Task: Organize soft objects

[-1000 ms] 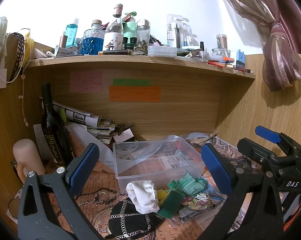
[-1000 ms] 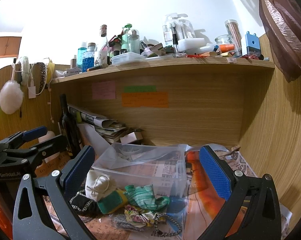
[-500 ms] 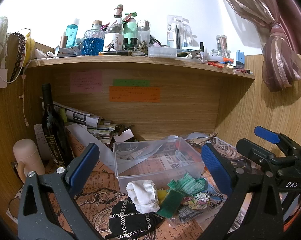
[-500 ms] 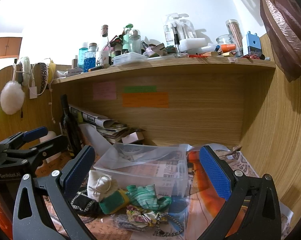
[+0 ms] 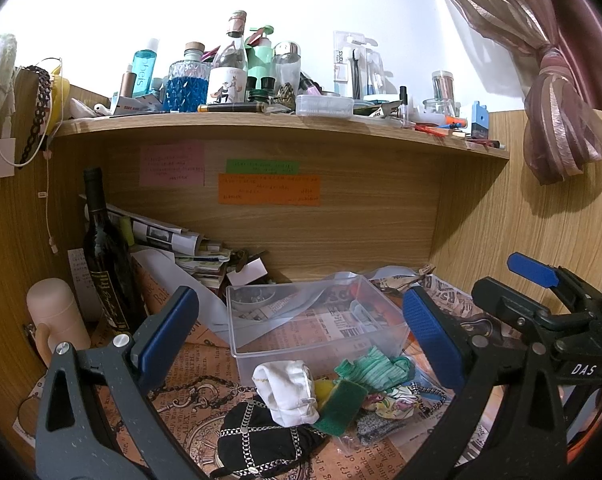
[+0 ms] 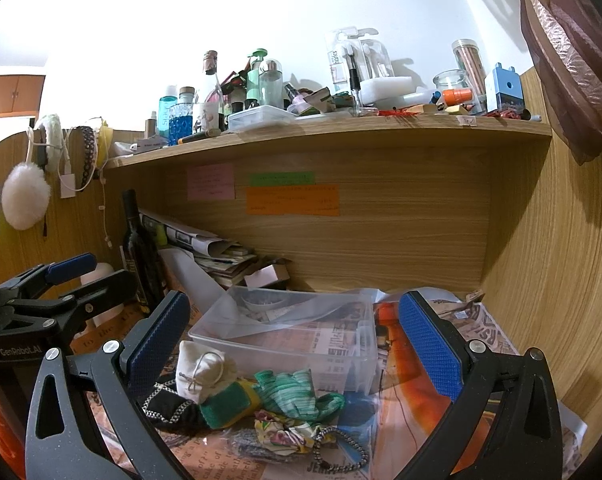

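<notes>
1. Wooden desk alcove (image 5: 321,232), cluttered shelf above; within it both tools hover with jaws spread wide and nothing between them. The left gripper (image 5: 301,332) and the right gripper (image 6: 293,332) sit side by side, each aimed at the same pile.
2. Just beyond the tips lies the heap of soft things, on printed paper, pressed against the front wall of a clear plastic bin (image 5: 313,320) — not in it.
3. Nearest the left tool: a white cloth pouch (image 5: 287,390), resting partly on a black chain-trimmed bag (image 5: 261,448). Beside them a green-and-yellow sponge (image 5: 339,402), a green striped cloth (image 5: 373,368), and a floral fabric piece (image 6: 285,432) with a beaded cord.
4. All look light and limp; they should squash and drape rather than resist. I would pinch the pouch across its bunched middle — the tied neck visible from the right camera looks a firmer hold.
5. Further out stand a dark wine bottle (image 5: 105,252) and stacked papers.
</notes>
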`<action>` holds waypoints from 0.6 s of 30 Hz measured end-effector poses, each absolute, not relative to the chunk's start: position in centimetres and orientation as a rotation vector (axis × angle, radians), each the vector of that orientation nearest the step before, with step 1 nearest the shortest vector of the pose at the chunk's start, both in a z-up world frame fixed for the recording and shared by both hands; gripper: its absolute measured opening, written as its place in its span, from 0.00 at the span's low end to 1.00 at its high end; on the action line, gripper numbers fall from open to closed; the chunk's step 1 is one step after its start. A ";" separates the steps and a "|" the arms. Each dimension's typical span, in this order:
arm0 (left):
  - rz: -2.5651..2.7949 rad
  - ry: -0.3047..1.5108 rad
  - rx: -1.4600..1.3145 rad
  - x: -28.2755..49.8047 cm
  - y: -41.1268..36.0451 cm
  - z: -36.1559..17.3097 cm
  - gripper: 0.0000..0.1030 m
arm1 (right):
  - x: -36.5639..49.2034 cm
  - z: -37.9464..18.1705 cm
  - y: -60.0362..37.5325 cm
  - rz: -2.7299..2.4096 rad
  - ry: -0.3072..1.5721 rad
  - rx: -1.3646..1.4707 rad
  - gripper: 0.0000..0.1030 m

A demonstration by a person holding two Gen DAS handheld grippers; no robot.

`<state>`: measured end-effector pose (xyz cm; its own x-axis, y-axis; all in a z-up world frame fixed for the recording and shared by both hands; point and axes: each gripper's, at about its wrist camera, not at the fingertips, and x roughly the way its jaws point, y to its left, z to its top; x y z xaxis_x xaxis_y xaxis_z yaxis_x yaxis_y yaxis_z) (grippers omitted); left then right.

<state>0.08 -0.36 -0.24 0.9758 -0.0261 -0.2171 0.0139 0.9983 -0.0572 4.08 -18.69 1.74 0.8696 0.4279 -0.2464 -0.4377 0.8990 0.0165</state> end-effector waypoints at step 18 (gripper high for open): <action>-0.016 0.338 -0.080 2.2 0.9 -2.5 1.00 | 5.8 0.0 -18.4 0.422 0.329 -0.059 1.00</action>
